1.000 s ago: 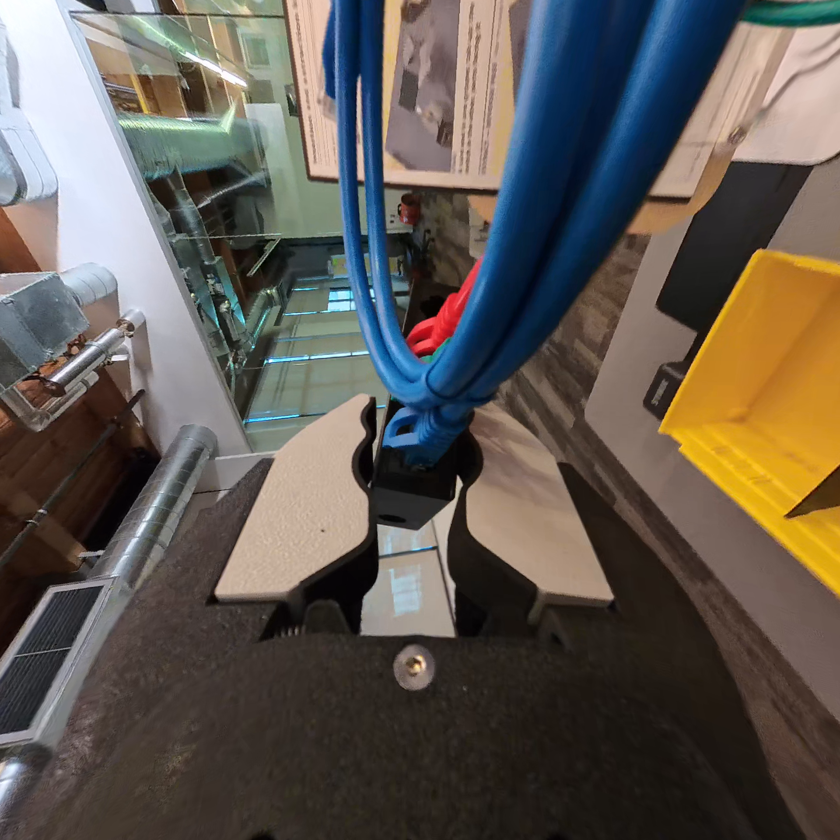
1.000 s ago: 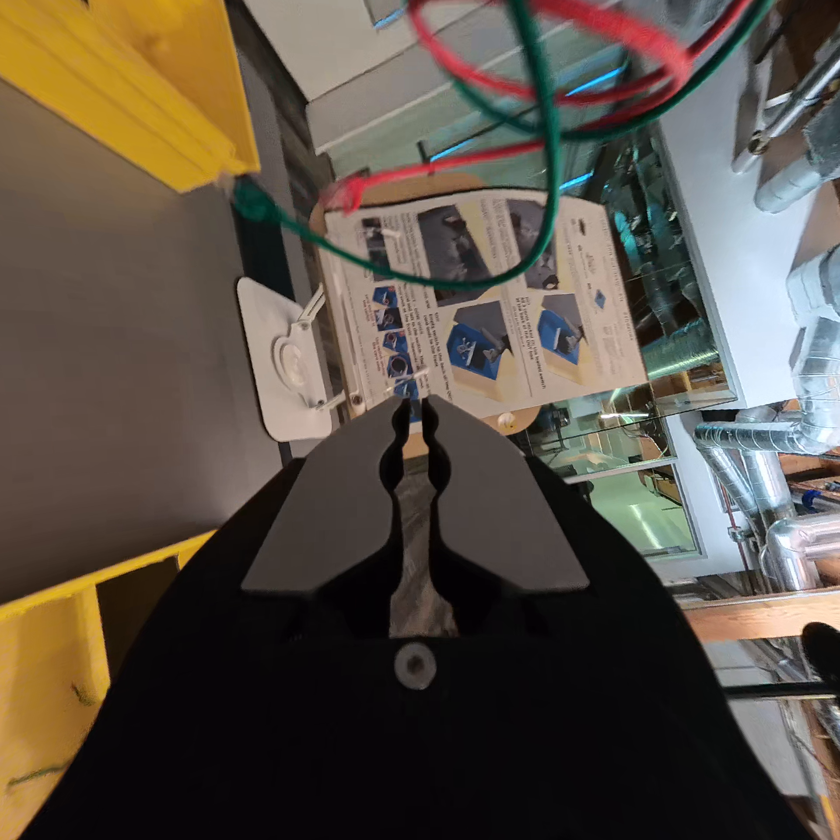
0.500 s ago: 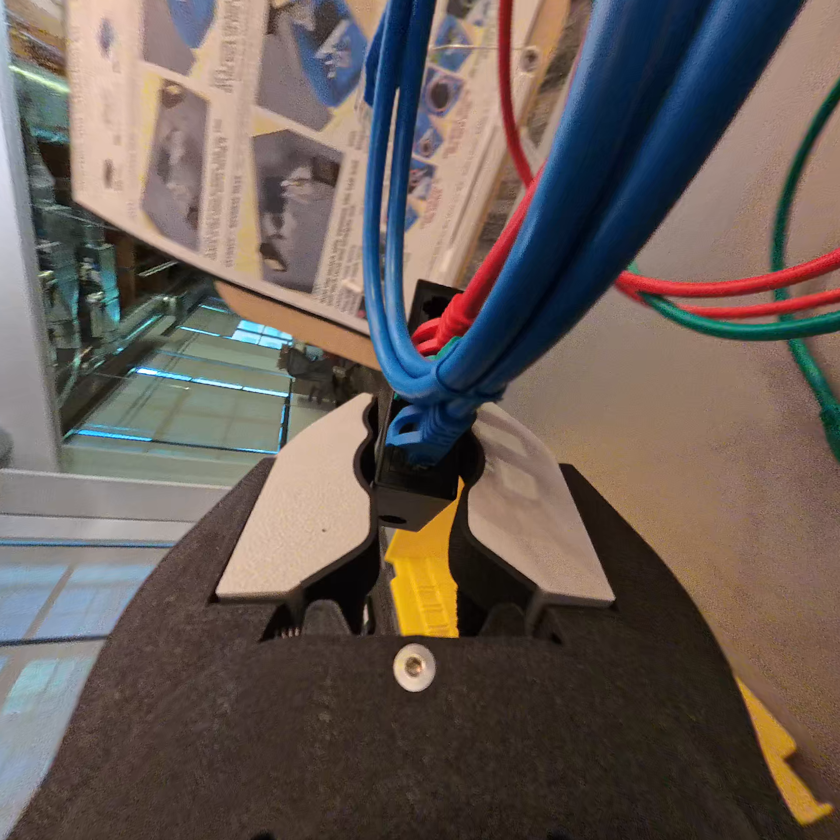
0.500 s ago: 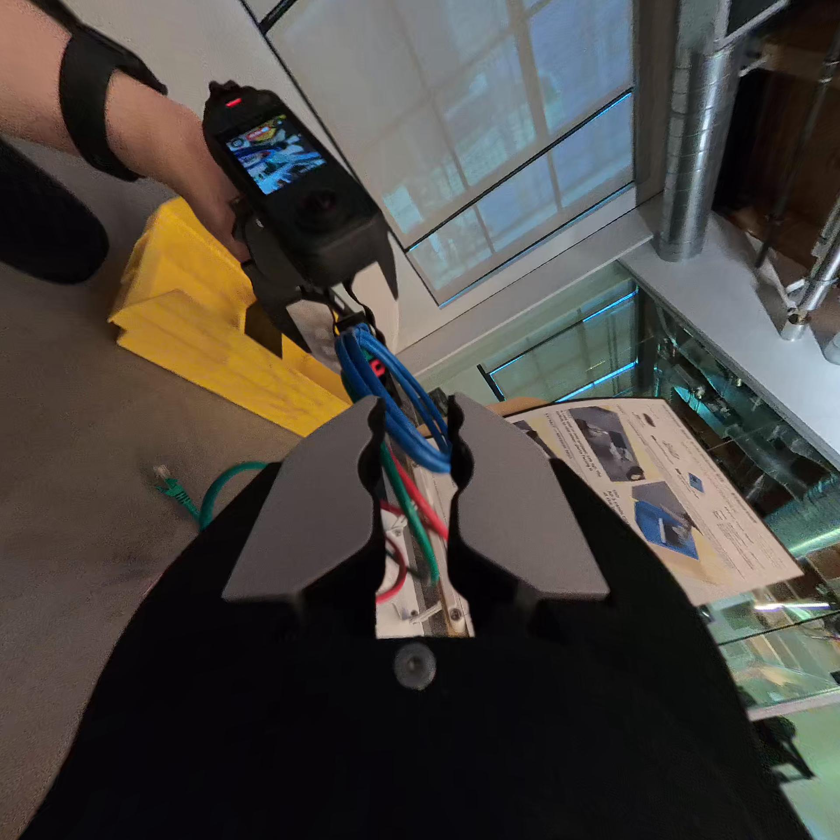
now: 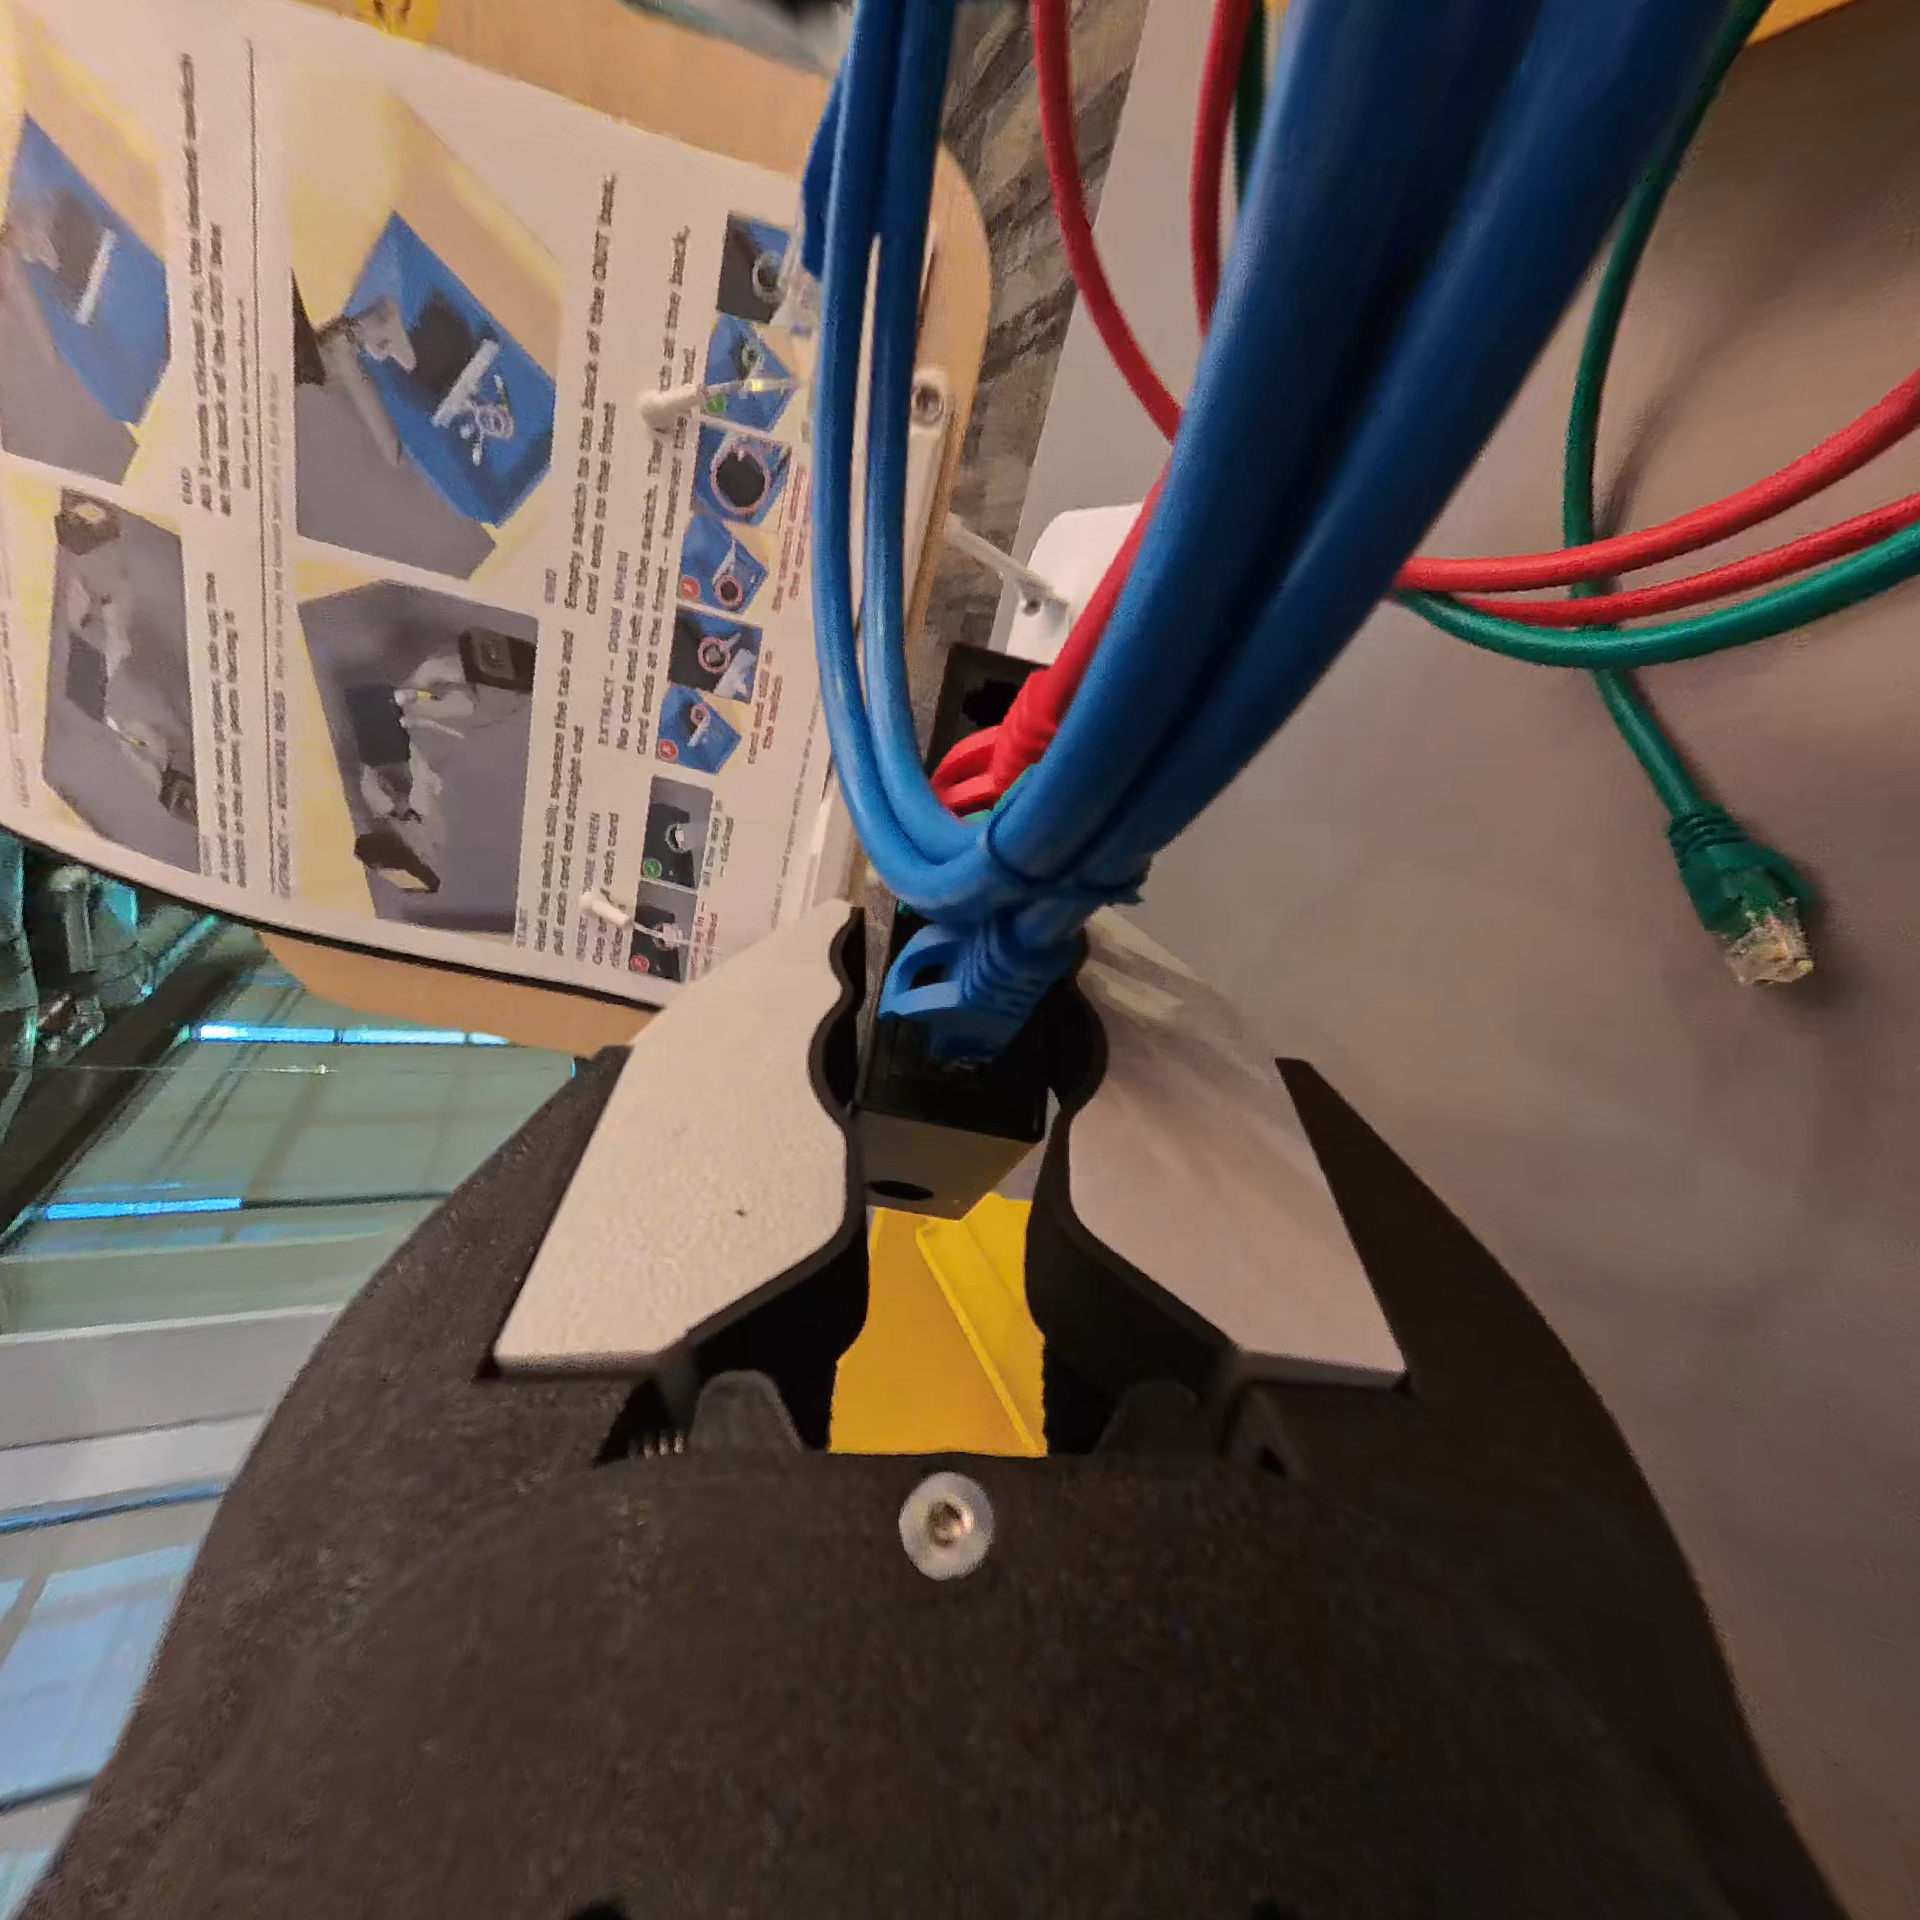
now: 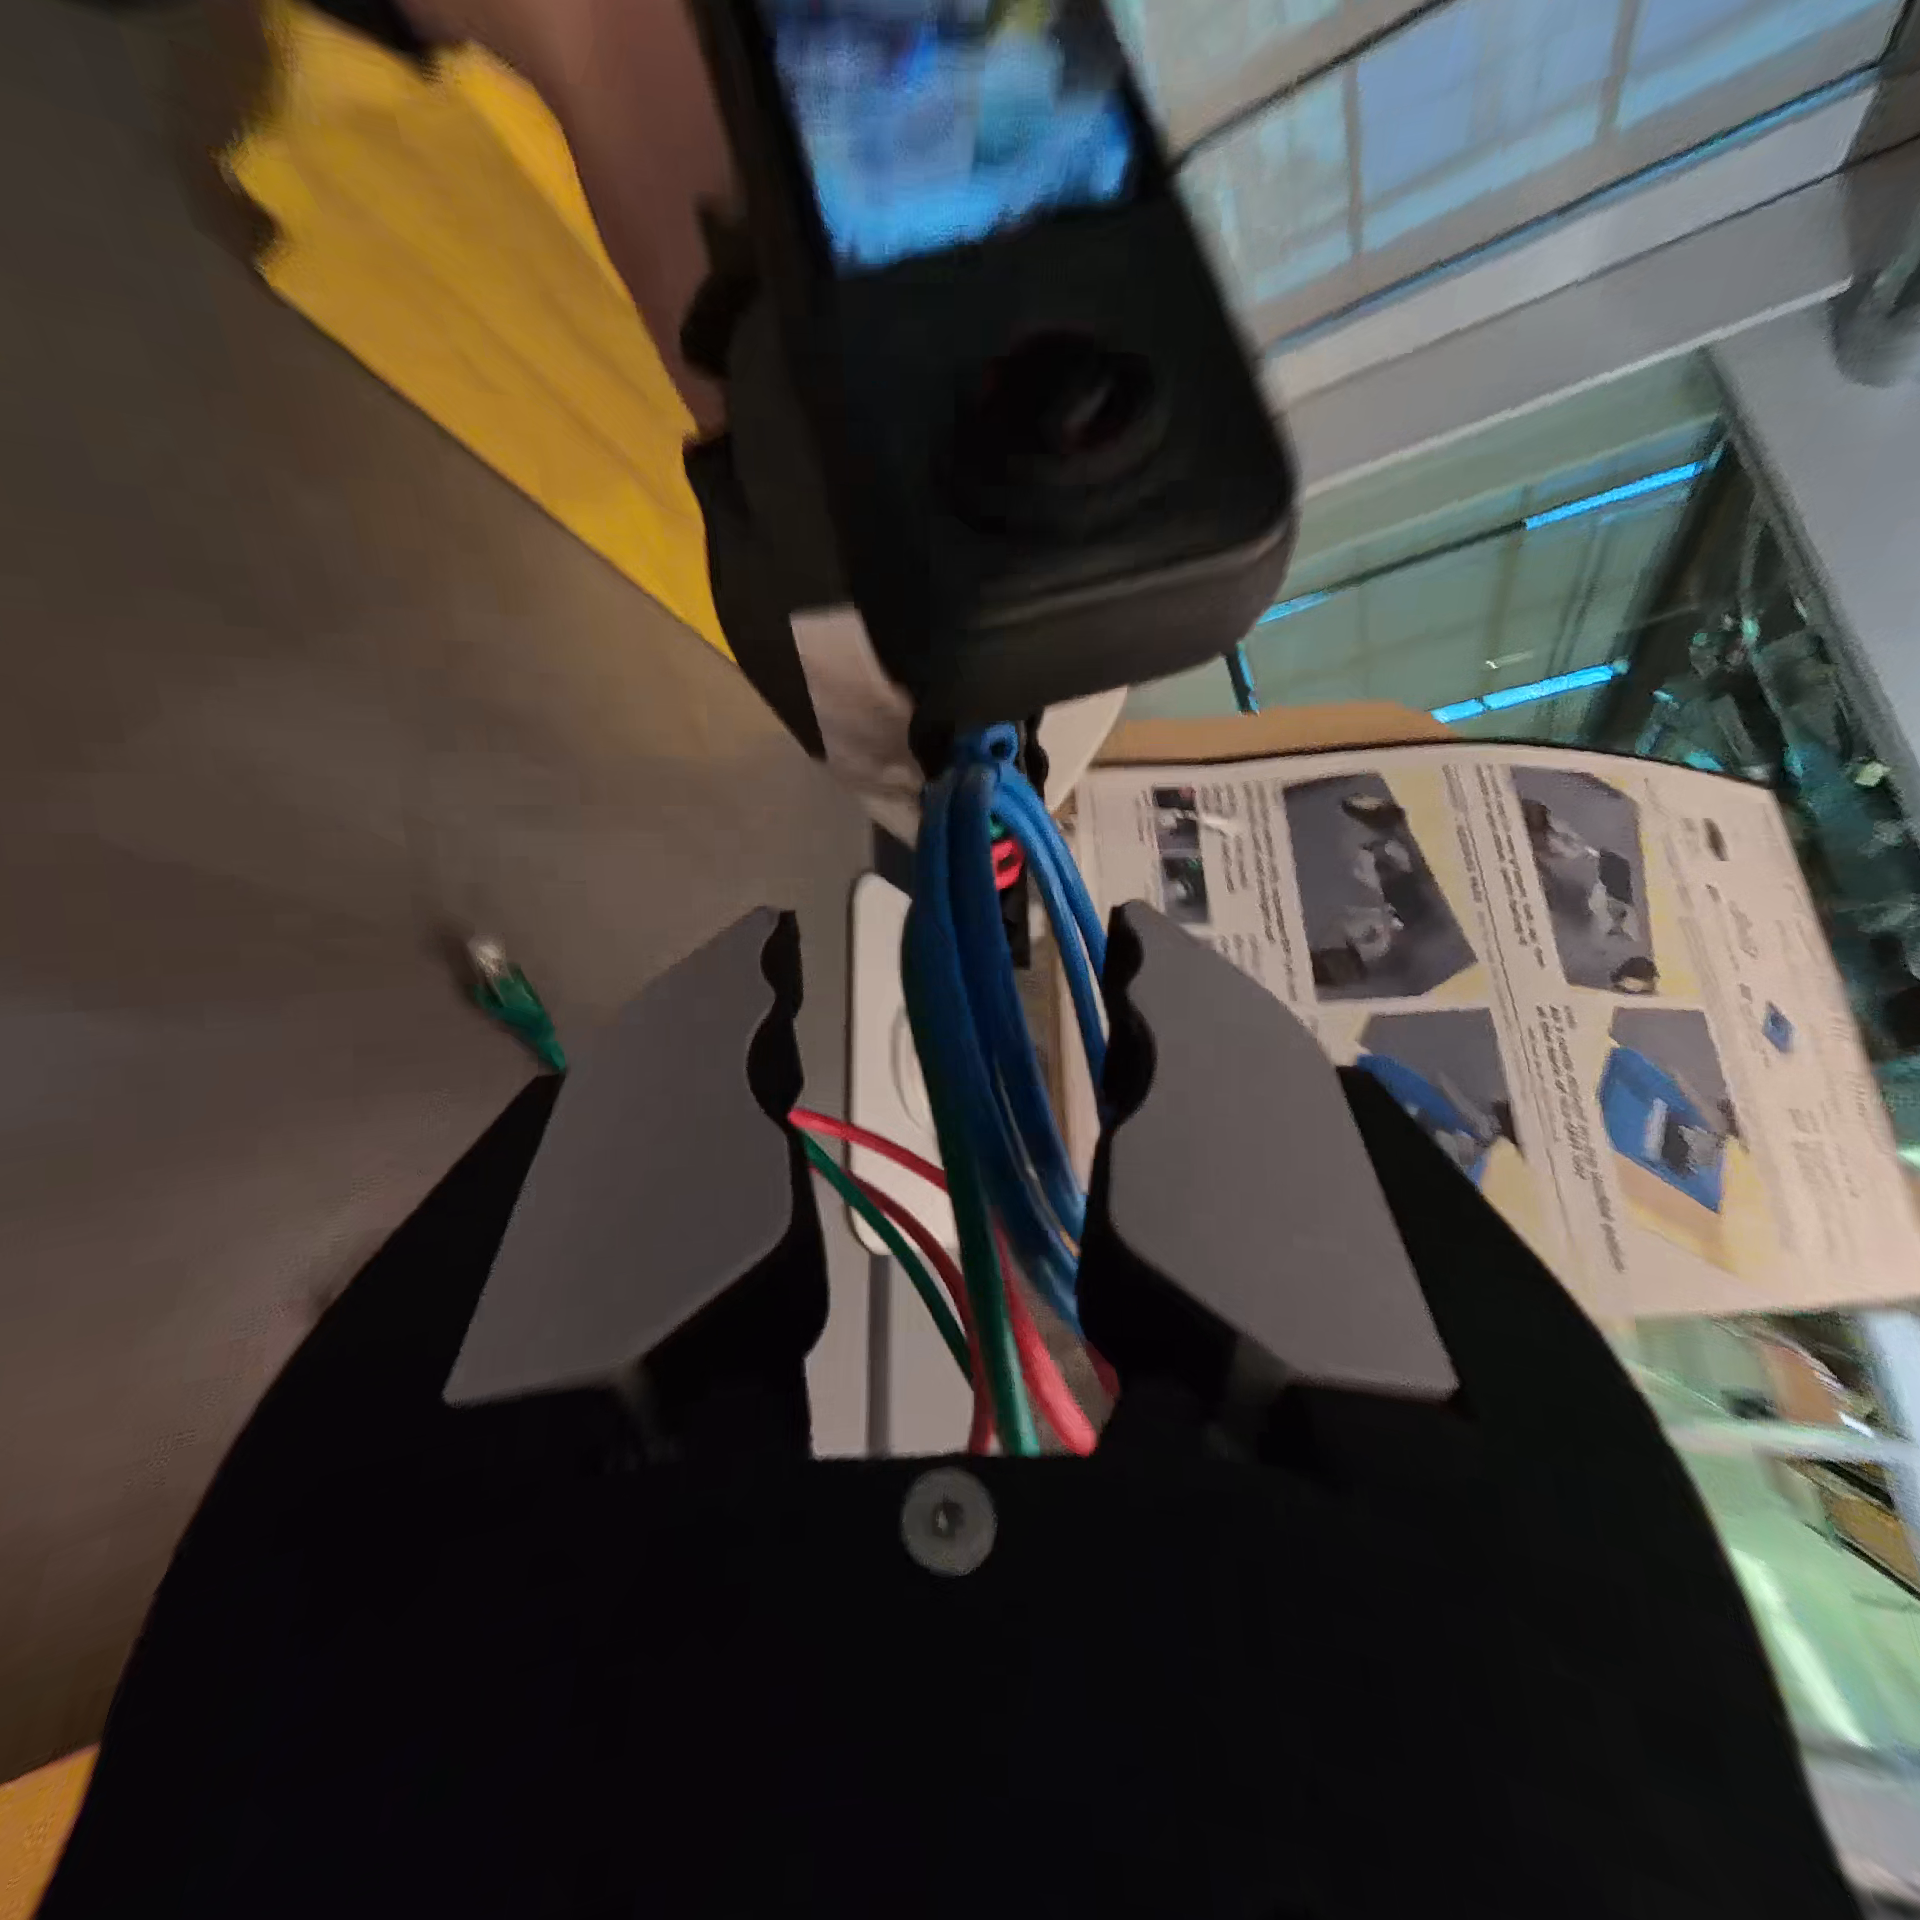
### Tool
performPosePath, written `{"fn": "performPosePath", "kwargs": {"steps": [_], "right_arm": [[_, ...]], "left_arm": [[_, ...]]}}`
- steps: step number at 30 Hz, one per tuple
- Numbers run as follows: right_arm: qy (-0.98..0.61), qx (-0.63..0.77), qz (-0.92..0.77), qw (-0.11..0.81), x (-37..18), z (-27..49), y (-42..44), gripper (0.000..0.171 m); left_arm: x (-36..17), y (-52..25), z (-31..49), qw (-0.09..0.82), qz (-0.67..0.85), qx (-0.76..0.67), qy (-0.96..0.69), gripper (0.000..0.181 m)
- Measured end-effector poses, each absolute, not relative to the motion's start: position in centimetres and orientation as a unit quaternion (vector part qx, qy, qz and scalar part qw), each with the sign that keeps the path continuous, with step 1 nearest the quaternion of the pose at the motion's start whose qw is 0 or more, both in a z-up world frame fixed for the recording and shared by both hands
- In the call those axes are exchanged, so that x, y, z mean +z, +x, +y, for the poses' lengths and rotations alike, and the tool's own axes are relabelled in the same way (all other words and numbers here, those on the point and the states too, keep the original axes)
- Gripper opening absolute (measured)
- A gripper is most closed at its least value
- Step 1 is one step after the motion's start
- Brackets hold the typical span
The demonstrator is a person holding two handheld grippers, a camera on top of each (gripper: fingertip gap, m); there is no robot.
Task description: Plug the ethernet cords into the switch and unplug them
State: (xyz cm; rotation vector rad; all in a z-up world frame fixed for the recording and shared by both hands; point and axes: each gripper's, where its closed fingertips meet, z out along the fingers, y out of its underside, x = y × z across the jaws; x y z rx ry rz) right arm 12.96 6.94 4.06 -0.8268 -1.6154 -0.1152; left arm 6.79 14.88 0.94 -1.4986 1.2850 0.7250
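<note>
Your left hand-held gripper (image 5: 961, 1049) is closed on the black switch (image 5: 951, 1117), held above the grey bench (image 5: 1558, 1143), with blue cords (image 5: 1039, 914) plugged into it. Your right hand-held gripper (image 6: 951, 1023) is open and holds nothing; the blue cords pass between its fingers. Close it low on one blue plug (image 6: 987, 748), press the tab, and pull straight. Keep the loose green plug (image 5: 1735, 904) away.
</note>
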Motion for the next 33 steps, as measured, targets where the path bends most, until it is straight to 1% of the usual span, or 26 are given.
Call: {"fn": "performPosePath", "kwargs": {"steps": [1,2,3,4,6,9,12,13,15,18,20,23,24,26,27,28,29,31,32,33], "right_arm": [[-0.359,-0.08,-0.695,0.618,3.9,7.8,13.0,0.056],[-0.361,-0.102,-0.692,0.617,3.6,8.5,13.1,0.05],[-0.363,-0.12,-0.69,0.614,3.3,9.0,13.2,0.035],[-0.359,-0.137,-0.685,0.619,3.5,9.3,13.4,0.023],[-0.364,-0.123,-0.69,0.613,3.5,8.9,13.4,0.02],[-0.374,-0.119,-0.683,0.616,4.3,8.7,13.6,0.018],[-0.372,-0.133,-0.678,0.62,5.0,8.8,14.1,0.018],[-0.375,-0.136,-0.673,0.623,5.3,8.8,14.3,0.018],[-0.371,-0.148,-0.67,0.626,5.8,8.8,14.7,0.017],[-0.361,-0.16,-0.665,0.634,6.7,8.6,15.2,0.017],[-0.35,-0.167,-0.668,0.635,7.0,8.2,15.3,0.017],[-0.325,-0.193,-0.68,0.628,6.9,7.9,15.5,0.017],[-0.316,-0.195,-0.683,0.629,6.9,7.7,15.4,0.016],[-0.294,-0.19,-0.693,0.631,6.8,7.2,15.2,0.018],[-0.287,-0.186,-0.698,0.629,6.6,6.9,15.0,0.016],[-0.285,-0.184,-0.704,0.624,6.4,6.8,14.9,0.016],[-0.282,-0.188,-0.707,0.621,6.3,6.7,14.8,0.015],[-0.279,-0.2,-0.708,0.617,6.2,6.7,14.8,0.016],[-0.278,-0.203,-0.707,0.618,6.4,6.7,14.9,0.016],[-0.278,-0.205,-0.706,0.618,6.4,6.8,14.9,0.016]], "left_arm": [[1.2,7.2,14.6,0.499,0.54,0.298,-0.608,0.032],[1.6,7.7,14.2,0.509,0.545,0.295,-0.597,0.032],[1.9,8.3,13.7,0.518,0.551,0.286,-0.589,0.032],[2.0,8.5,13.3,0.519,0.557,0.283,-0.584,0.031],[1.9,8.5,12.8,0.516,0.572,0.288,-0.569,0.032],[2.1,8.8,12.4,0.533,0.577,0.255,-0.563,0.036],[2.8,8.8,12.3,0.55,0.568,0.232,-0.566,0.047],[3.3,8.8,12.2,0.564,0.564,0.229,-0.559,0.048],[4.4,9.0,11.6,0.598,0.562,0.22,-0.527,0.046],[5.9,9.0,10.7,0.638,0.56,0.209,-0.485,0.039],[6.1,9.1,10.4,0.645,0.554,0.193,-0.49,0.039],[5.5,9.3,10.3,0.63,0.559,0.182,-0.508,0.039],[5.3,9.3,10.5,0.625,0.557,0.183,-0.515,0.042],[4.4,9.5,10.9,0.611,0.562,0.178,-0.529,0.057],[4.1,9.5,11.1,0.607,0.561,0.181,-0.533,0.063],[3.8,9.6,11.2,0.602,0.566,0.182,-0.533,0.064],[3.7,9.7,11.3,0.603,0.567,0.189,-0.528,0.064],[3.7,10.1,11.1,0.606,0.575,0.199,-0.514,0.05],[3.7,10.2,11.1,0.608,0.578,0.201,-0.506,0.046],[3.6,10.2,11.0,0.607,0.579,0.196,-0.508,0.045]]}}
